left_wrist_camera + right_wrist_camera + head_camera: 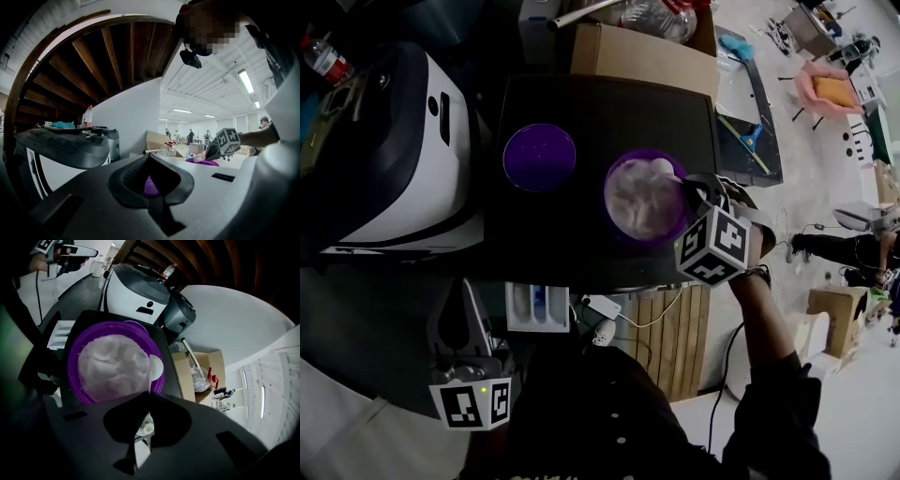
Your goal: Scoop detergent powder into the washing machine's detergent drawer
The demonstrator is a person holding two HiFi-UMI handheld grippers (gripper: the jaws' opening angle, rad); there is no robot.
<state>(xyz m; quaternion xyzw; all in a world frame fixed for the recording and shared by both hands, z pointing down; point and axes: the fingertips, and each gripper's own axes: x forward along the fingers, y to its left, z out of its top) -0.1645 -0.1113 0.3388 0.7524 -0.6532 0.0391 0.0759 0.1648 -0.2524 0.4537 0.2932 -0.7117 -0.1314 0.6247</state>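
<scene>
A purple bowl (619, 220) full of white detergent powder (643, 199) stands on the black tabletop (581, 253); its purple lid (539, 157) lies to its left. My right gripper (691, 186) is at the bowl's right rim, shut on the handle of a white scoop (662, 168). In the right gripper view the scoop (156, 366) rests at the powder's (112, 366) edge, just past the right gripper (149, 392). The white detergent drawer (536, 307) stands open below the table's front edge. My left gripper (468, 298), shut and empty, hangs left of the drawer, away from the bowl (206, 161).
A white and dark washing machine (403, 159) stands left of the table. A cardboard box (642, 52) and a clear plastic bottle (656, 17) sit behind it. A white plug with cable (602, 307) lies by wooden slats (670, 337).
</scene>
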